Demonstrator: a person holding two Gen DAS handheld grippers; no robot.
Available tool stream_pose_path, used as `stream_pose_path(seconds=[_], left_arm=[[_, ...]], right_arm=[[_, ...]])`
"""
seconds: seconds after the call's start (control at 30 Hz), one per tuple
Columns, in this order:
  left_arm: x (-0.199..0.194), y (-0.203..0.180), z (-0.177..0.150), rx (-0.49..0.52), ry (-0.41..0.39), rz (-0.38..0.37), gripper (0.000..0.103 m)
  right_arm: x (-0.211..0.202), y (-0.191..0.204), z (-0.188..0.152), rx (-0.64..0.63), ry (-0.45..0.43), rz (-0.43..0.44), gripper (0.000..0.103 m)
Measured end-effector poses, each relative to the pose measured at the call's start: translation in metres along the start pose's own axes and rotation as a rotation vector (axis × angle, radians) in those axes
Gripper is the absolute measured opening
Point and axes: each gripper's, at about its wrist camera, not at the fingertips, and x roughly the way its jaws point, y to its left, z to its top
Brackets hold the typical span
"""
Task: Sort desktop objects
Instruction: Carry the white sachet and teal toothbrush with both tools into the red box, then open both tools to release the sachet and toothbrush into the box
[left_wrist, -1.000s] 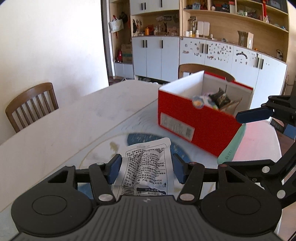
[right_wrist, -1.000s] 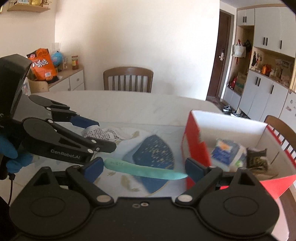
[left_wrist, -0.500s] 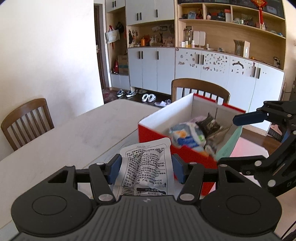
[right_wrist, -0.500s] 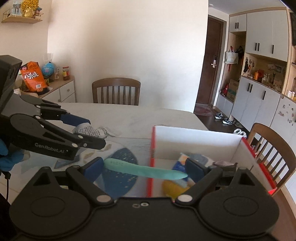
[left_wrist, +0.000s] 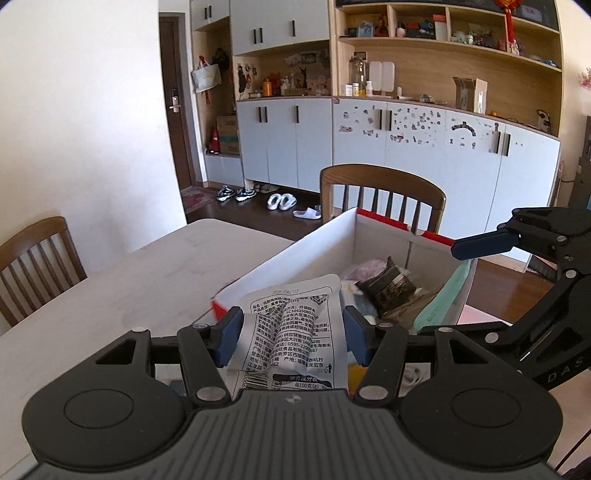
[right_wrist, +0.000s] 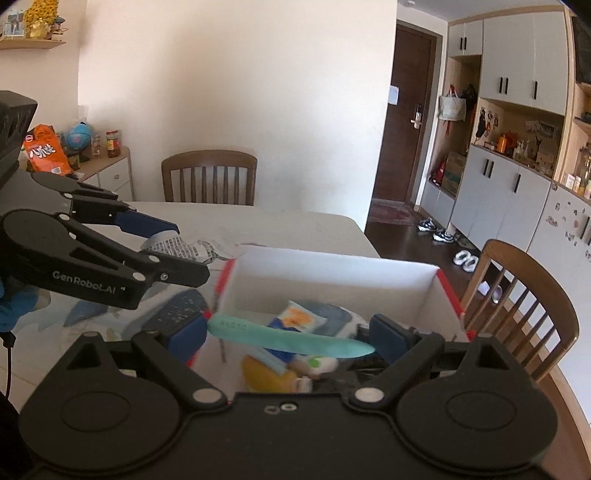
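Both grippers hold their loads over the box.
The left gripper (left_wrist: 291, 338) pinches a crumpled white snack packet (left_wrist: 291, 328); the right gripper (right_wrist: 290, 338) clamps a teal stick (right_wrist: 288, 336) lengthwise above the red-and-white cardboard box (right_wrist: 332, 280) with wrappers inside.

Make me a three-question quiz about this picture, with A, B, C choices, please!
1. Where is the teal stick?
A. on a chair
B. over the box, across the right gripper
C. on the floor

2. What colour is the box outside?
A. red
B. green
C. yellow

3. What is the left gripper doing?
A. hanging empty
B. squeezing a printed packet
C. holding a shoe

Answers: B, it spans the jaws above the box; A, red edges show; B, both pads press the crumpled packet.
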Motion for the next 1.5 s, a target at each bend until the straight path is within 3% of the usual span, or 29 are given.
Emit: stream_pose_path(seconds=[0.53, 1.1, 1.43, 1.5], left_arm=[[0.074, -0.027, 0.028, 0.046, 0.081, -0.036, 0.058], [0.144, -0.042, 0.039, 0.063, 0.189, -0.056, 0.058], [0.162, -0.039, 0.038, 0.061, 0.241, -0.06, 0.058], [0.165, -0.04, 0.037, 0.059, 0.25, -0.061, 0.058]], right_arm=[[0.035, -0.065, -0.011, 0.07, 0.124, 0.038, 0.095], [0.068, -0.087, -0.021, 0.105, 0.278, 0.101, 0.095], [0.082, -0.086, -0.025, 0.114, 0.357, 0.143, 0.094], [0.086, -0.085, -0.027, 0.12, 0.385, 0.157, 0.068]])
